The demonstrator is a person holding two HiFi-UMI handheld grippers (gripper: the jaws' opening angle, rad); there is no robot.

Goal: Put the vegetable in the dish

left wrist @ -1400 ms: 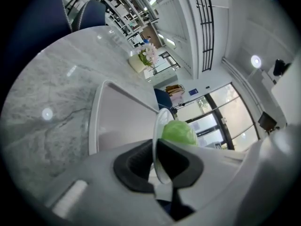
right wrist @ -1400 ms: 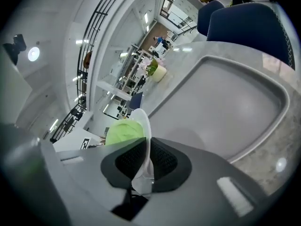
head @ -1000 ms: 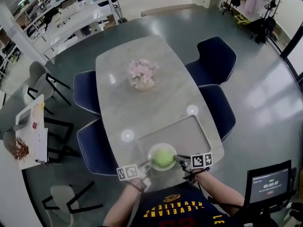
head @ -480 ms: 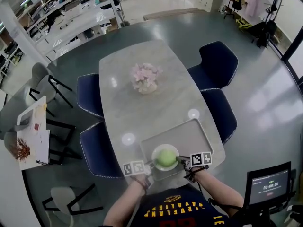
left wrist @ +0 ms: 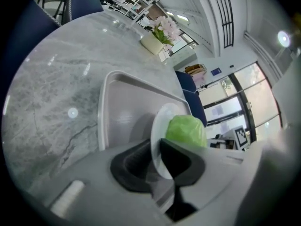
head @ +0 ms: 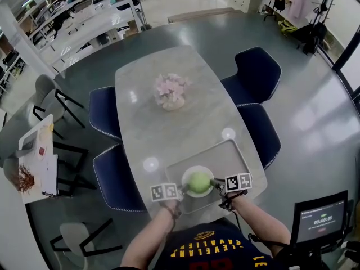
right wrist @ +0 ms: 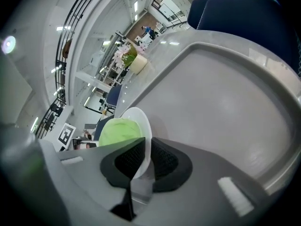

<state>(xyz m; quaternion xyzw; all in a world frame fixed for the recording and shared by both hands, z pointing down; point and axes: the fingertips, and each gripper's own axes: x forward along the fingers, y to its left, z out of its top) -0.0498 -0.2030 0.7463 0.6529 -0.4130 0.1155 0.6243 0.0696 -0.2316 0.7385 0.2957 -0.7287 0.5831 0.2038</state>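
Table: long grey marble-look table (head: 169, 134), pink potted flowers (head: 170, 91) mid-top.
Chairs: four dark blue padded chairs (head: 257, 69), two each side.
Floor: glossy grey floor (head: 315, 122).

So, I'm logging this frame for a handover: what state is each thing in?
left hand-held gripper: shut on the dish rim.
right hand-held gripper: shut on the opposite rim.
dish: held on both sides, over the tray.
vegetable: in the dish.
tray: flat on the table.
flower pot: upright, mid-table.

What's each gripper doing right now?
Left gripper: shut on the white dish's rim.
Right gripper: shut on the same dish's opposite rim, green vegetable inside.
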